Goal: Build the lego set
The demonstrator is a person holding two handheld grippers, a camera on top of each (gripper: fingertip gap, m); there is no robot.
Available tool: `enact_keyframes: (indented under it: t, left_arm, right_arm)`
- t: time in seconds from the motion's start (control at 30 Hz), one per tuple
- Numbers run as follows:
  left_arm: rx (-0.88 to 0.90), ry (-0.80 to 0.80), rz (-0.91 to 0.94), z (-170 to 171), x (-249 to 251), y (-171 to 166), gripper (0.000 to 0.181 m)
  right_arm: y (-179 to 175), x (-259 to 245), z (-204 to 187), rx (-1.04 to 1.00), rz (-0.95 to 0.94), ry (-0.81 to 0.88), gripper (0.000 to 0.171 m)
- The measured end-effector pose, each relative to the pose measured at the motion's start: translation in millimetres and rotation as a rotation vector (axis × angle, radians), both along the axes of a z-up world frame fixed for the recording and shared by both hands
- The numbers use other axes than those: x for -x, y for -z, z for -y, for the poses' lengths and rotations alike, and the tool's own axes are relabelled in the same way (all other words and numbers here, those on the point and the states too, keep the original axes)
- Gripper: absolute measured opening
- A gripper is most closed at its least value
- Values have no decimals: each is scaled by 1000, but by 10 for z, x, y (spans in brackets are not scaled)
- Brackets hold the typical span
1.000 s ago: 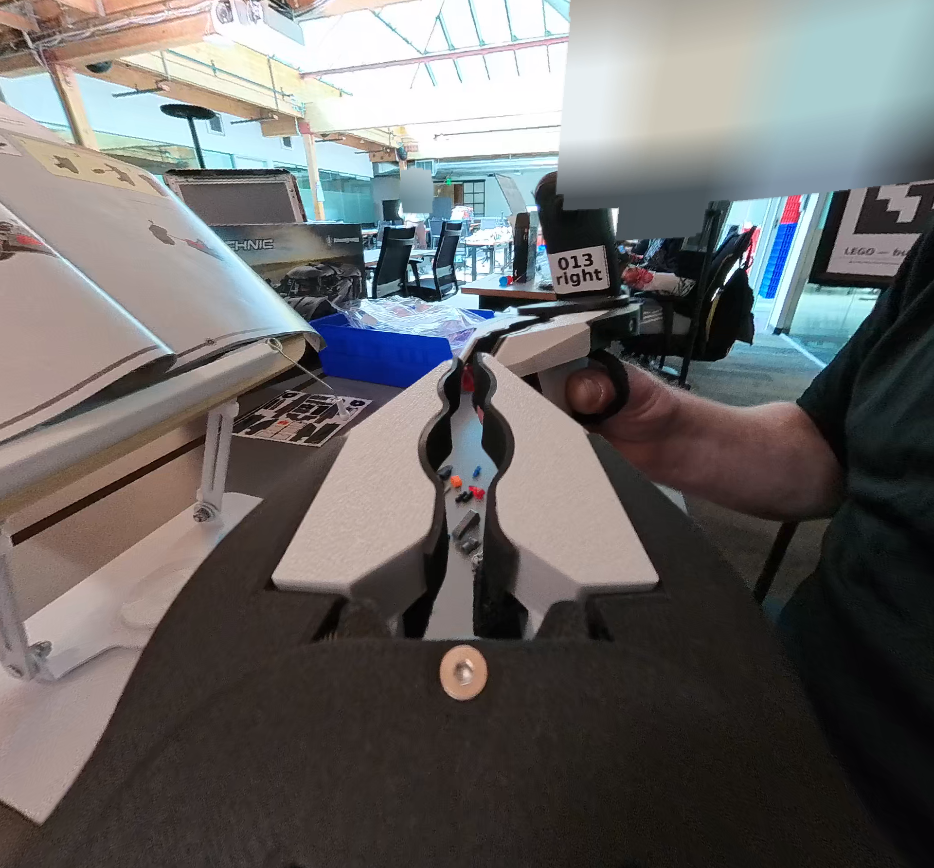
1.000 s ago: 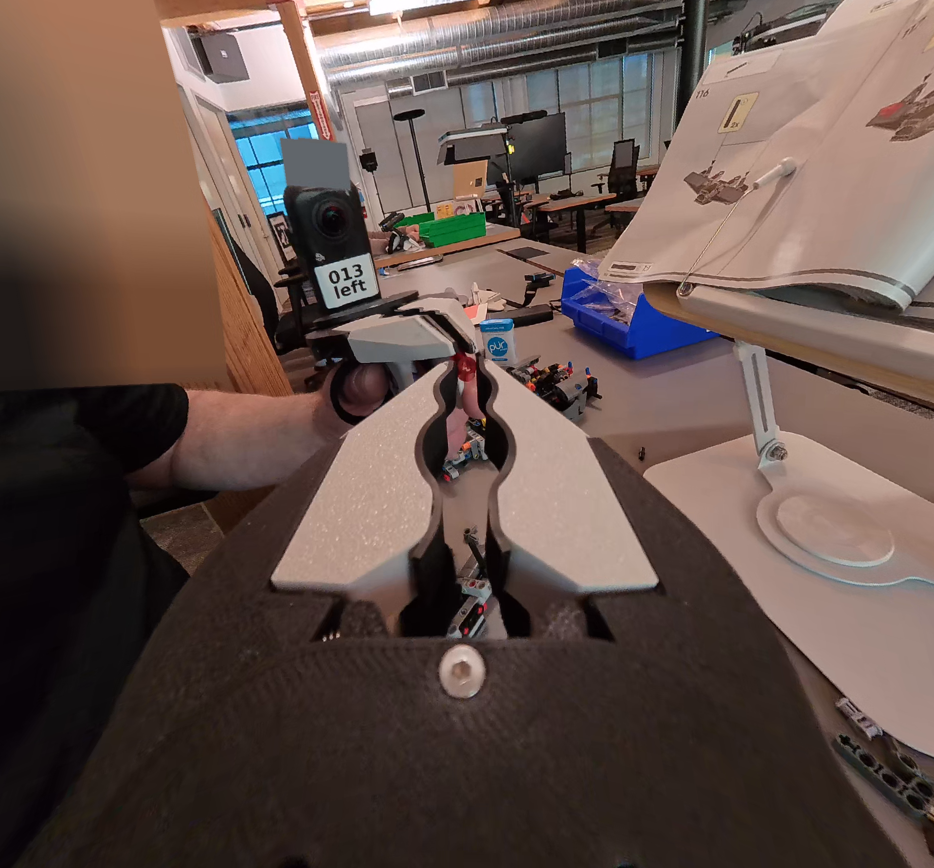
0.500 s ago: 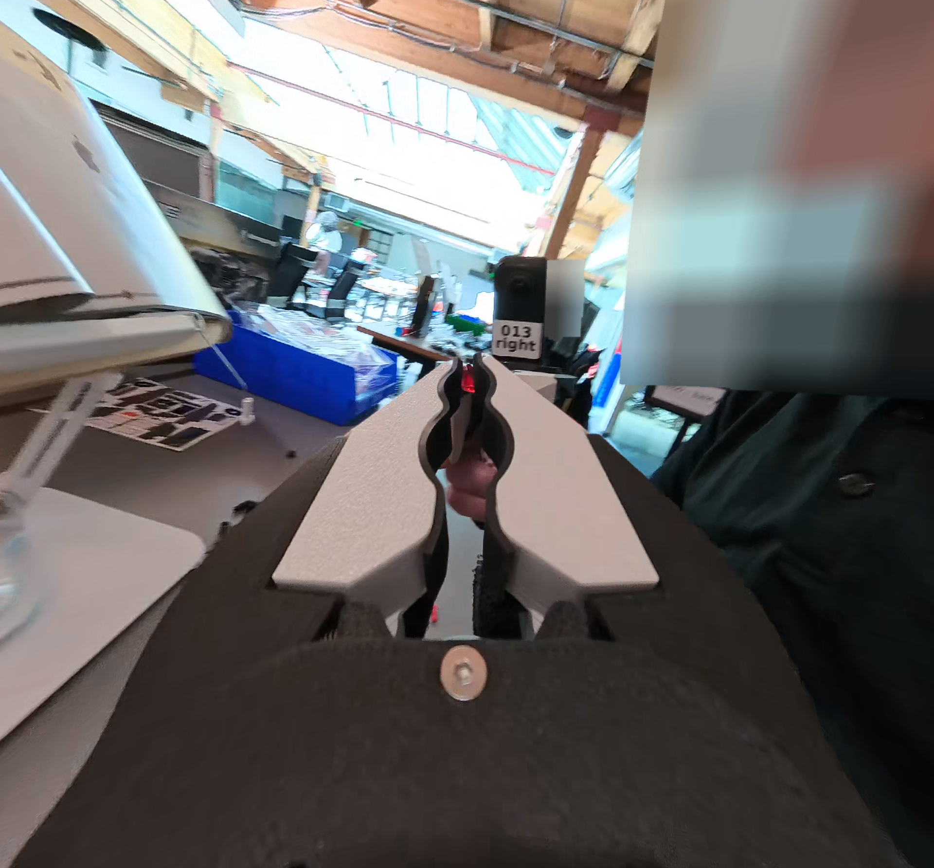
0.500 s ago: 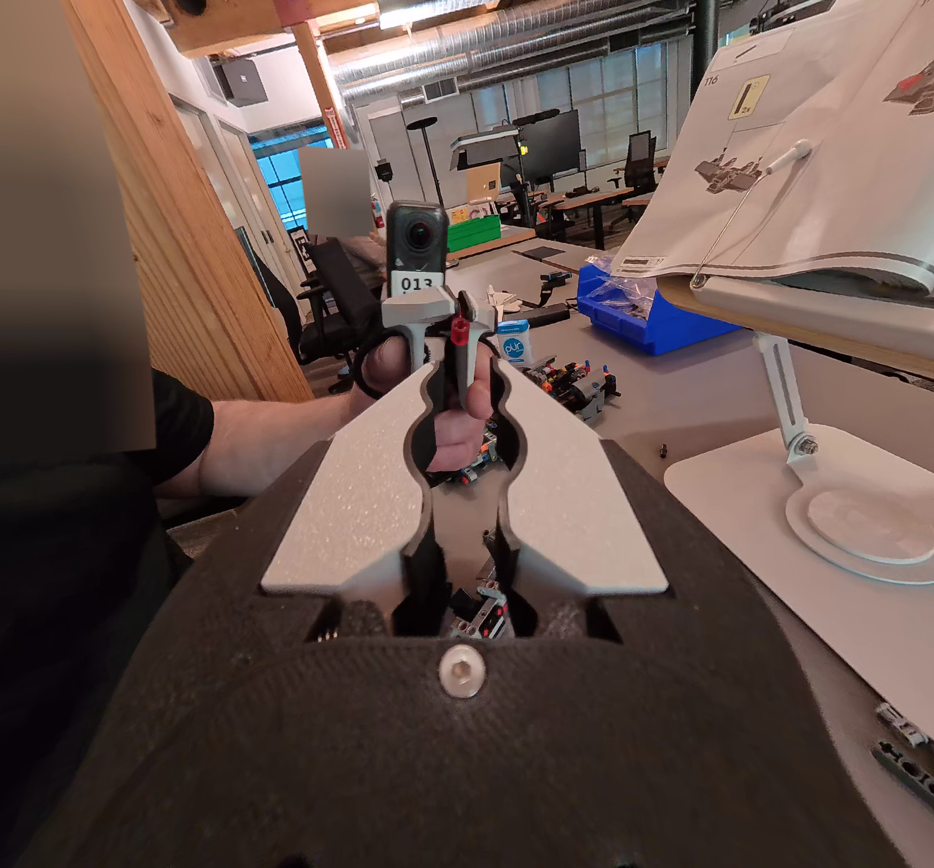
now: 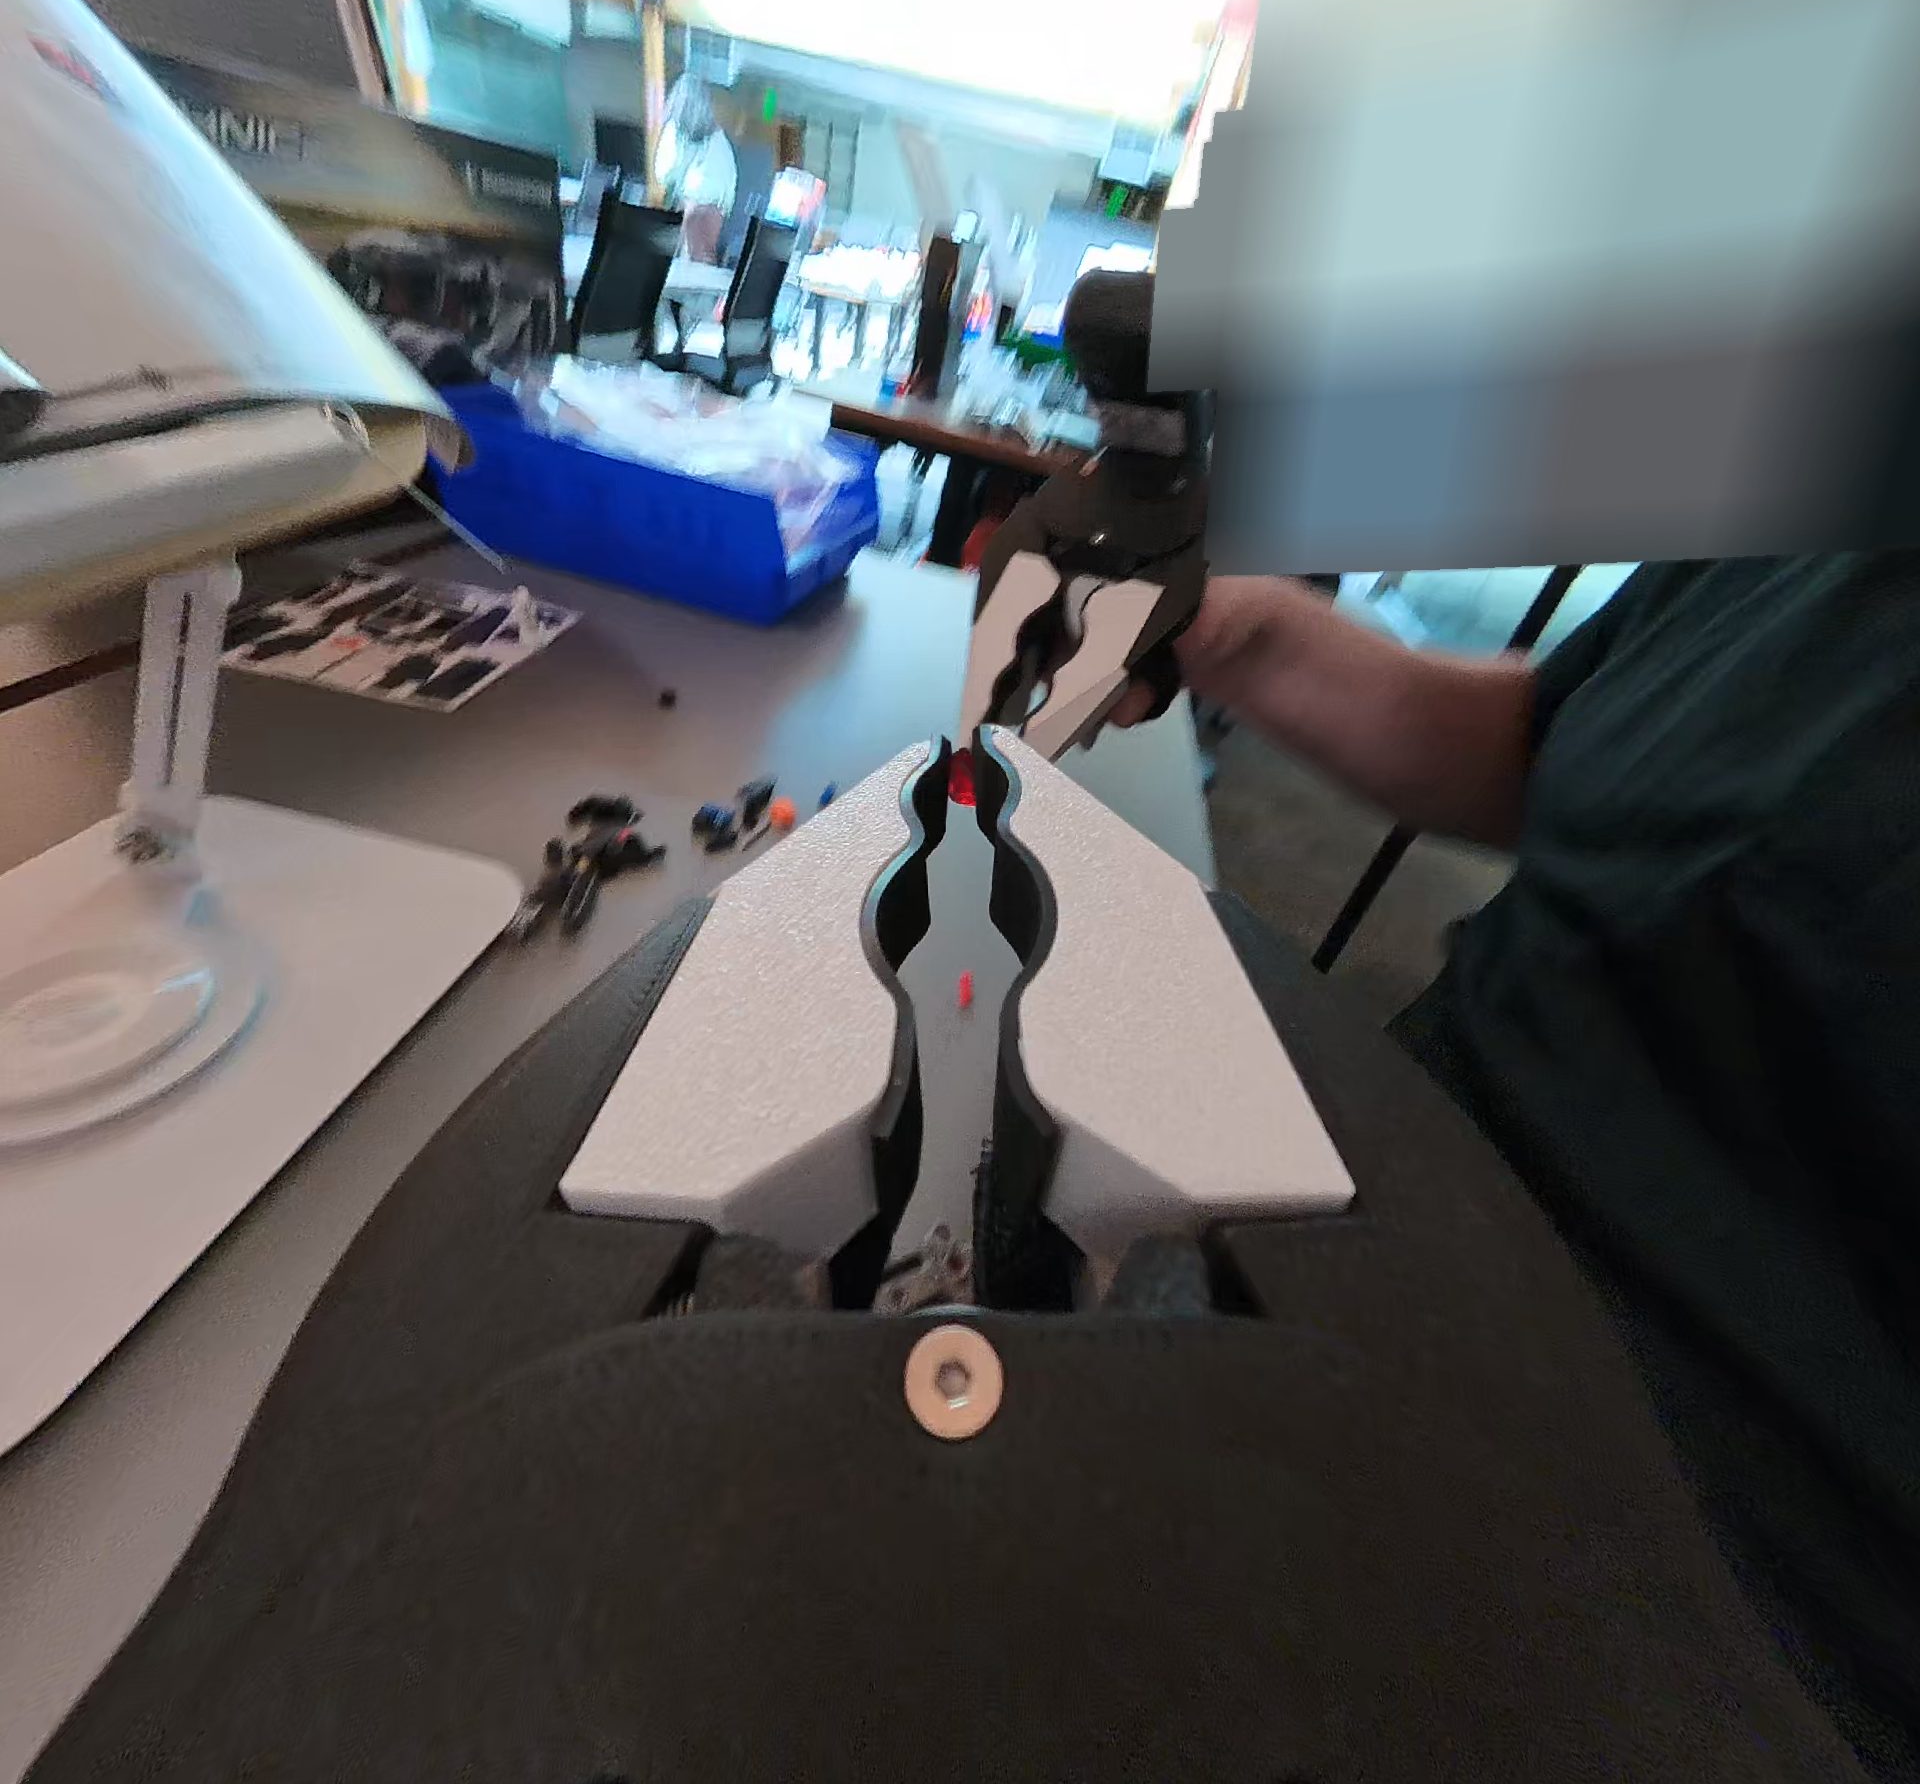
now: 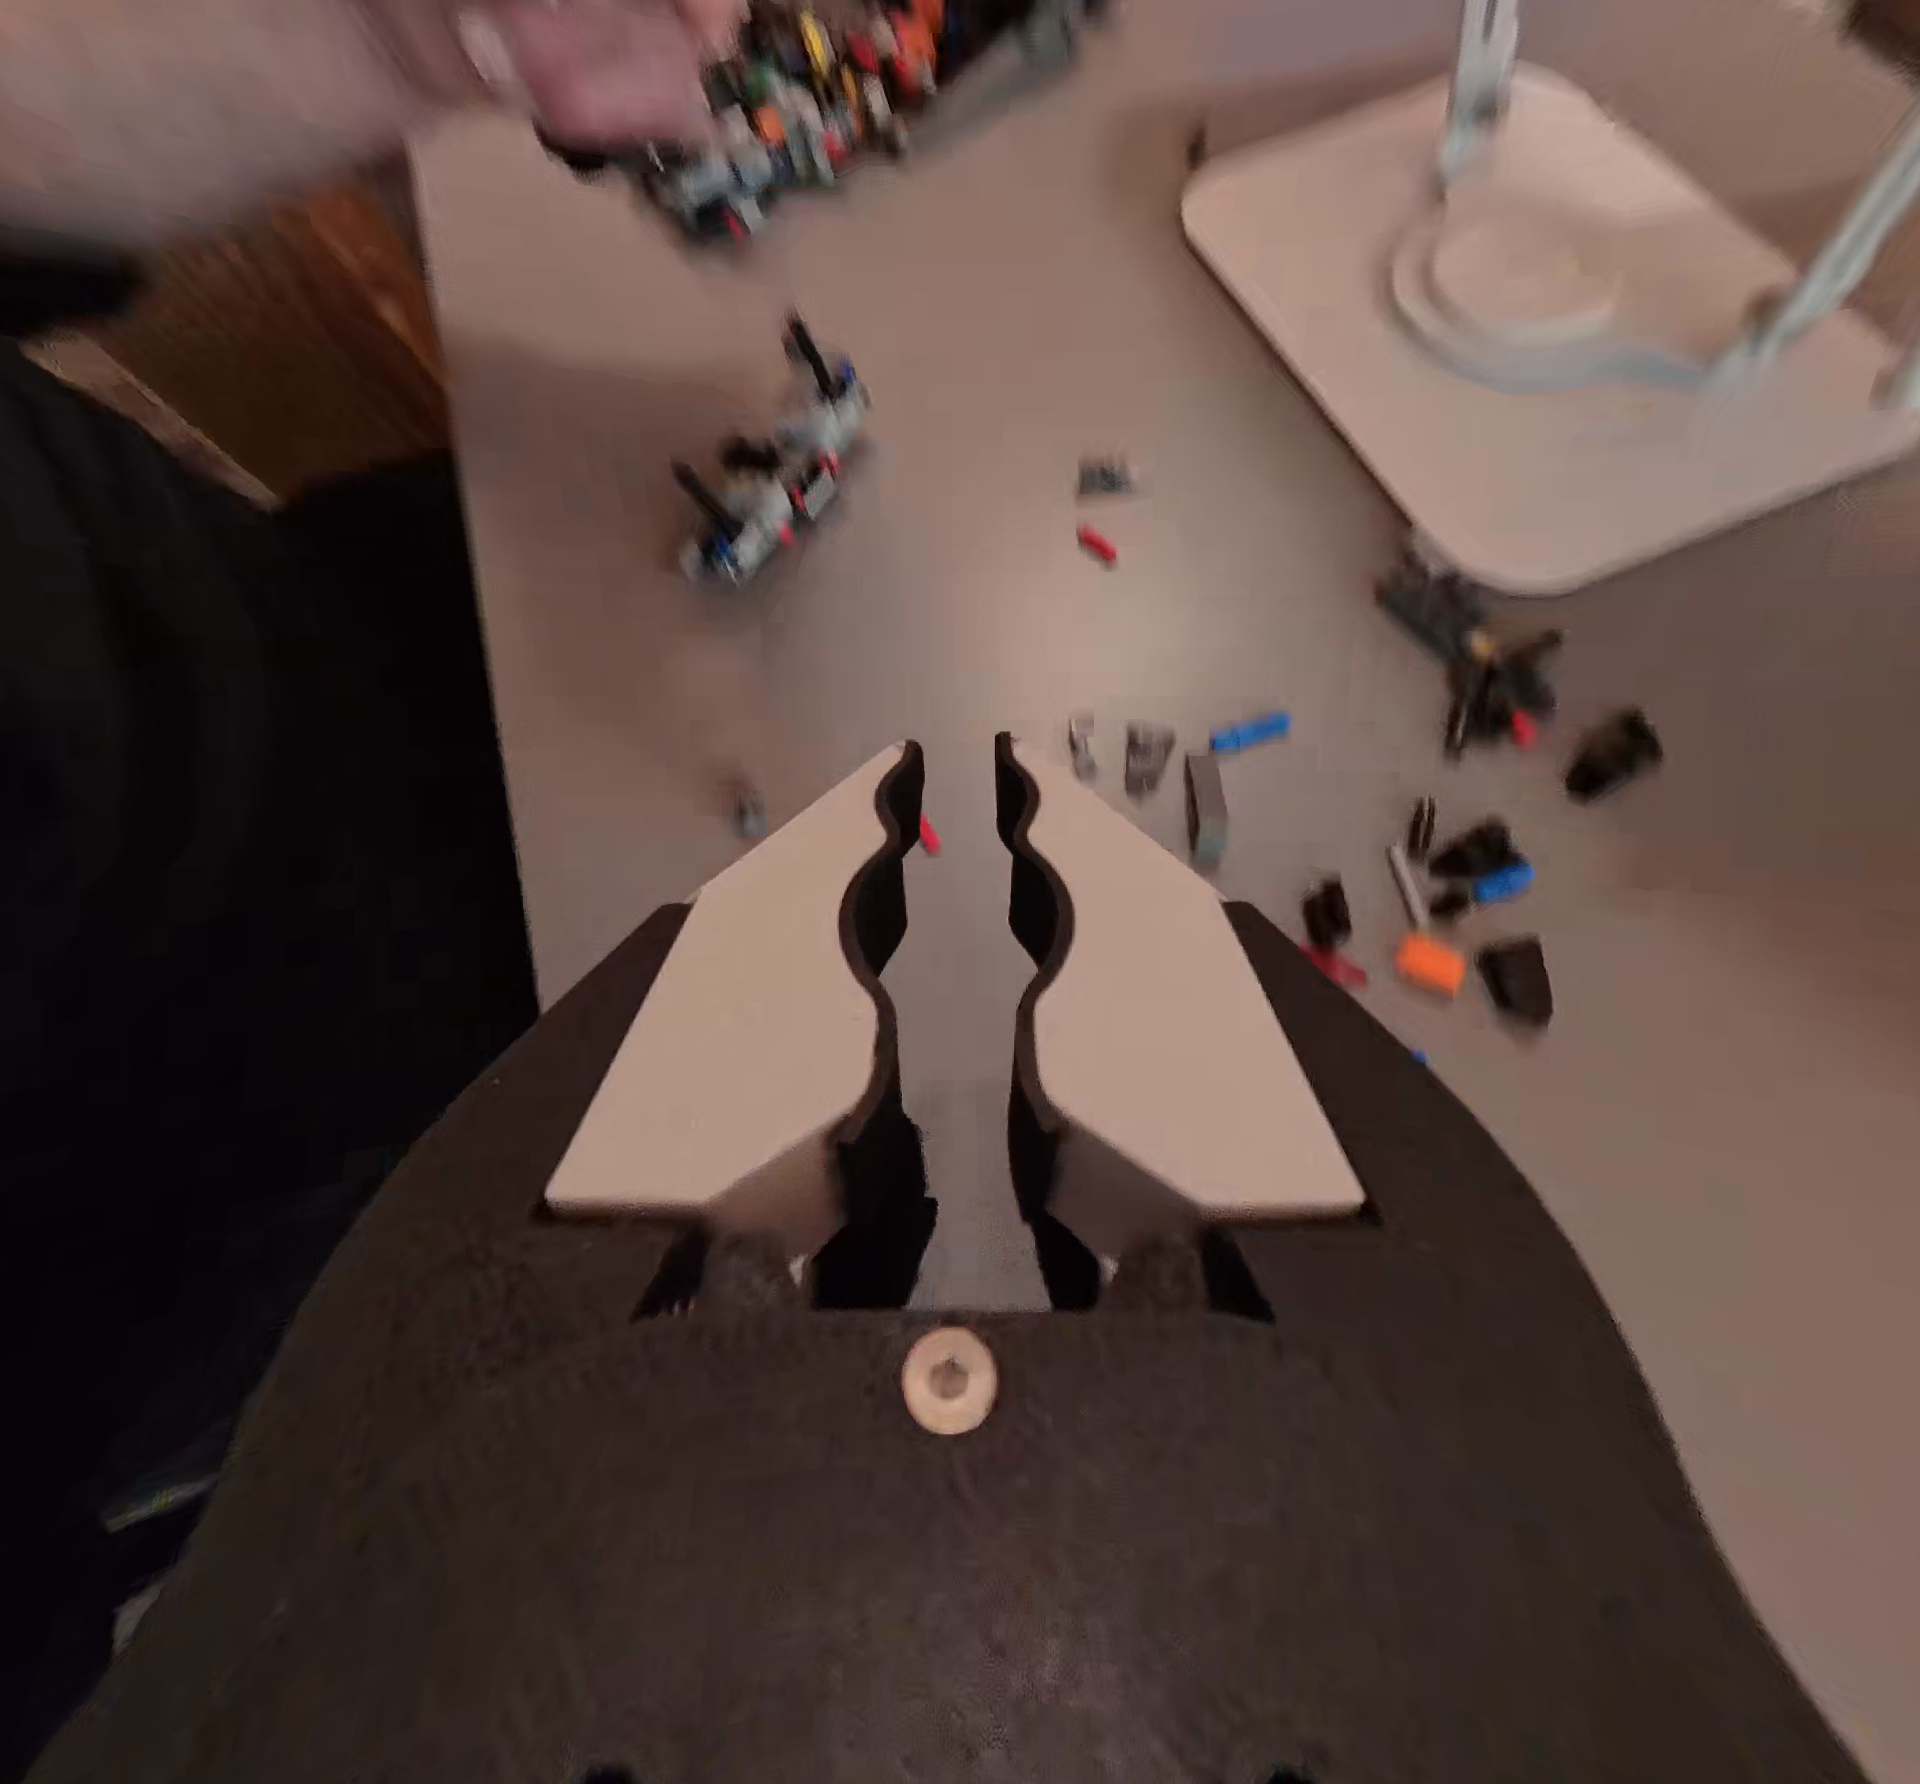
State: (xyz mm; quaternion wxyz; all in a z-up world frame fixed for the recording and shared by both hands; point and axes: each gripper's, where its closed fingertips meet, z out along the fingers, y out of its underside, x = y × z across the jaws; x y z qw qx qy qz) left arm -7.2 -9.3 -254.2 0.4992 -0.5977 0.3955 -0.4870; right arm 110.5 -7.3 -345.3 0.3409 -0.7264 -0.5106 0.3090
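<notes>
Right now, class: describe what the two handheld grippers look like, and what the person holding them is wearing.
Each gripper, left gripper and right gripper, has two pale grey wedge-shaped fingers with wavy black inner edges, set in a black textured body with one silver hex screw. The person wears a dark short sleeve.

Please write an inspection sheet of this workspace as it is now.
Surface: grey table, mostly bare in the middle.
Job's things: small red piece; partly built model; loose pieces.
Clutter: blue bin; white stand base.
Grippers: left tool shut on the small red piece; right tool open, empty.
Cables: nothing seen.
Surroundings: office chairs, blurred.
</notes>
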Motion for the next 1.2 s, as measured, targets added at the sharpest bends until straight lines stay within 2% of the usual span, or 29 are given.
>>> enact_keyframes:
  t: [0.17,0.3,0.53,0.63,0.8,0.97,1.1,1.2]
  left_arm:
    - [-121,-4,-189,92,-200,307,2]
    - [-167,4,-219,142,-293,336,2]
    - [-166,-2,-225,138,-245,380,2]
    - [-158,-2,-227,131,-221,401,2]
    - [-156,3,-229,123,-204,428,2]
    - [-169,9,-236,121,-198,429,2]
    - [-231,-9,-279,96,-192,452,2]
    - [-349,-41,-374,59,-190,488,2]
  right_arm:
    - [389,18,170,-45,114,-51,13]
    - [286,259,183,-100,52,-99,10]
    - [731,163,121,-64,268,-201,11]
    - [856,172,120,-46,291,-223,11]
    - [860,209,131,-10,270,-239,2]
    - [832,245,102,-12,234,-227,1]
    - [457,421,49,-133,116,-203,1]
    - [117,566,31,-217,48,-199,0]
